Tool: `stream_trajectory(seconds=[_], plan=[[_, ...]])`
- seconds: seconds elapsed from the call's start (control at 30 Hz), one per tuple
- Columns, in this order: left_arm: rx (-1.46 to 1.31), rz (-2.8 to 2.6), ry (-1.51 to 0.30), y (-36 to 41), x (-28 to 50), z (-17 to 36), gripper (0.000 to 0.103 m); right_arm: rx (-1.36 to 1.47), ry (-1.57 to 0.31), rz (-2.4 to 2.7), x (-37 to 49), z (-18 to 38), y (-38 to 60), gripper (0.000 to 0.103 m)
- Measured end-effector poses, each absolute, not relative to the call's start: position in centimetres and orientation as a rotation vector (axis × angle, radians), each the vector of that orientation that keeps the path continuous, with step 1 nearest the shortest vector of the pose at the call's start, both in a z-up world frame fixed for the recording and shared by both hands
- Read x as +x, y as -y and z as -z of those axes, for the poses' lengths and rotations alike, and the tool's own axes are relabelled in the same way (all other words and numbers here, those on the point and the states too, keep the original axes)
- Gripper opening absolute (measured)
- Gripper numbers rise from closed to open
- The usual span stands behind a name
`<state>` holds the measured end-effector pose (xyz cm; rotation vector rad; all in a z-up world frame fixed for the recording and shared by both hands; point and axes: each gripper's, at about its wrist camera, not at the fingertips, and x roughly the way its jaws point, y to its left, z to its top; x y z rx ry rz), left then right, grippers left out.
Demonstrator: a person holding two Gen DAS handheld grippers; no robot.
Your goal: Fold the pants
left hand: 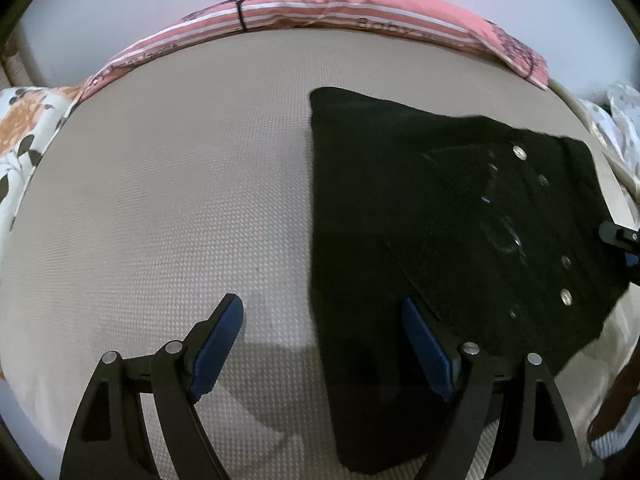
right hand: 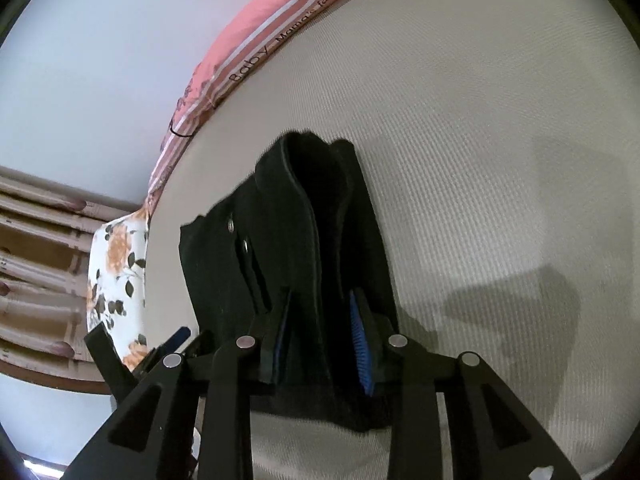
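Beige textured bedding covers the bed [left hand: 168, 184], which fills most of both views under a pale wall. Along the top of the left wrist view runs a pink striped blanket [left hand: 360, 8] with printed lettering, and a floral pillow [left hand: 24, 136] sits at the far left edge.

Black pants [left hand: 460, 216], folded into a compact stack, lie on the right half of that view; their metal buttons [left hand: 520, 153] show toward the right side. The left tool [left hand: 322, 322] sits at the bottom centre with its two blue-padded fingers spread wide apart, gripping nothing. One finger stands over bare bedding, the other over the near left edge of the pants. Whether either touches the surface cannot be told.

At the right edge of the same view, a piece of the right tool [left hand: 620, 236] meets the waistband side of the pants.

From the right wrist view, the right tool [right hand: 320, 334] is clamped on a thick bunch of the pants [right hand: 304, 216] at the lower centre, dark cloth filling the gap between its pads. Part of the left tool [right hand: 176, 340] shows at the lower left, beside the floral pillow [right hand: 116, 264]. Wooden slats [right hand: 36, 264] appear at the left edge.
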<state>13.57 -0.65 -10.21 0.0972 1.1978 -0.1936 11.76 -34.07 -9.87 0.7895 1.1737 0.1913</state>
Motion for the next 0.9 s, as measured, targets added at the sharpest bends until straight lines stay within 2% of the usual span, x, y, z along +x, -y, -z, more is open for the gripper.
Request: stream_trajectory(seconds=[0.37, 0.4, 0.43, 0.53, 0.7, 0.9], plan=[[0.120, 0.219, -1.183, 1.1, 11.4, 9.6, 0.082, 0.679, -1.153, -0.175, 8.6, 7.8, 32.9, 0.027], [0.121, 0.220, -1.181, 1.2, 11.3, 9.6, 0.082, 0.659, -1.147, -0.176, 8.5, 7.7, 32.6, 0.025], [0.125, 0.219, -1.180, 1.2, 11.3, 9.6, 0.082, 0.633, -1.147, -0.185, 8.5, 7.6, 32.3, 0.018], [0.130, 0.218, -1.183, 1.3, 11.1, 9.7, 0.082, 0.582, -1.161, -0.176, 8.2, 7.6, 31.9, 0.015], [0.133, 0.235, -1.200, 1.0, 10.5, 9.7, 0.082, 0.564, -1.164, -0.159, 7.1, 6.9, 32.1, 0.013], [0.142, 0.232, -1.205, 1.0, 10.0, 10.1, 0.082, 0.605, -1.194, -0.132, 6.4, 9.0, 32.2, 0.013]])
